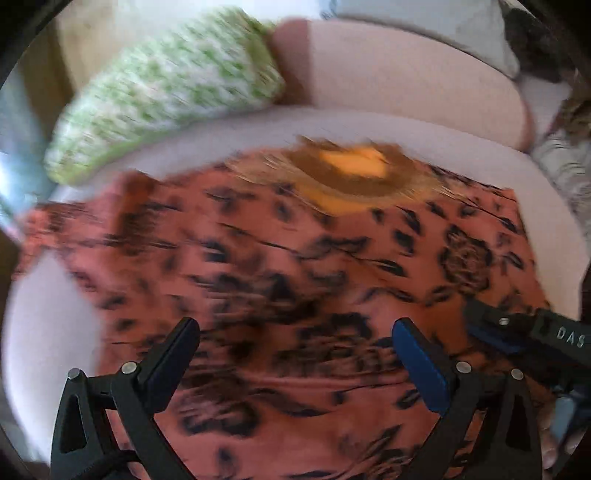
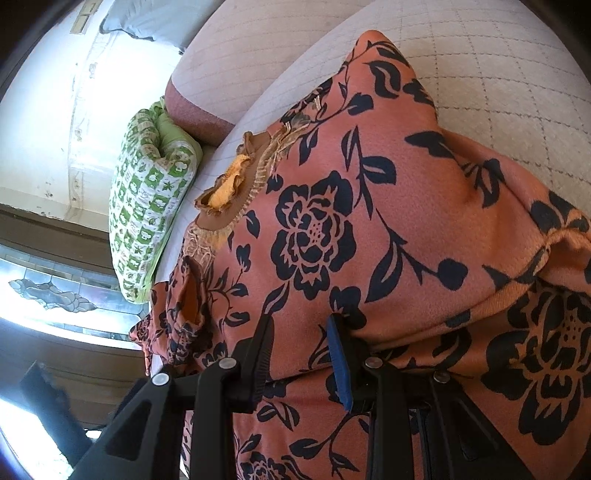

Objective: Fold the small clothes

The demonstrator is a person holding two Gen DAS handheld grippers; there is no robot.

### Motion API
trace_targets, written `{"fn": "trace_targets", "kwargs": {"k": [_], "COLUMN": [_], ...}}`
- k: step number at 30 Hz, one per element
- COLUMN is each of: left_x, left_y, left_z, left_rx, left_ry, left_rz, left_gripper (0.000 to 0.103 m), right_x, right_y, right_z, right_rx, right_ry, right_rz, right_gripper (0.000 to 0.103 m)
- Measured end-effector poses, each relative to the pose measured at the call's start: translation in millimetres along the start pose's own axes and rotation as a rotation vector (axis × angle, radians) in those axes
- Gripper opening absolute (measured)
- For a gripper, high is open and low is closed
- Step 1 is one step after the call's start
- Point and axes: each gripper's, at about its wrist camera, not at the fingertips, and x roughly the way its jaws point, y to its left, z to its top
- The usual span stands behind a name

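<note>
An orange garment with a black flower print (image 1: 295, 258) lies spread on a pale quilted bed; its gathered neckline with yellow lining (image 1: 351, 166) points away. My left gripper (image 1: 295, 328) is open and empty just above the cloth's near part. The left wrist view is blurred. The right gripper shows there at the right edge (image 1: 517, 332). In the right wrist view the garment (image 2: 369, 221) has a folded edge lying between my right gripper's (image 2: 303, 325) fingers, which stand partly apart; whether they pinch the cloth I cannot tell.
A green and white patterned pillow (image 1: 166, 85) (image 2: 147, 206) lies at the bed's far left. A pink bolster (image 1: 388, 81) runs along the back. The quilted bed cover (image 2: 498, 74) surrounds the garment. A grey pillow (image 1: 443, 26) sits behind.
</note>
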Motion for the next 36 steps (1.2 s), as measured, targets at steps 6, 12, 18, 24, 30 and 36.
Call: {"fn": "trace_targets", "kwargs": {"k": [6,12,18,24,30,36], "left_x": [26,-9,-30,-45,11,-6], "left_y": [51,132,158,182,170,187], "left_z": [20,22,9,-10,-8,-13], "left_rx": [-0.119,-0.339,-0.314,-0.383,-0.280,-0.317], "left_ry": [0.060,-0.005,-0.013,-0.049,0.127,0.117], "left_rz": [0.081,0.194,0.303,0.343,0.544,0.466], "left_gripper": [0.103,0.103,0.103,0.103,0.103,0.103], "right_x": [-1,0,-1,-19,1,32], "right_y": [-3,-1,0,31,69,73], "right_z": [3,1,-1,-7,-26,-37], "right_rx": [0.011,0.010,0.009,-0.124,-0.265,-0.294], "right_ry": [0.013,0.010,-0.002,-0.100,-0.046,0.043], "right_rz": [0.017,0.013,0.016,0.011,-0.007,-0.129], "right_gripper": [0.032,0.032,0.032,0.036,0.036,0.036]}}
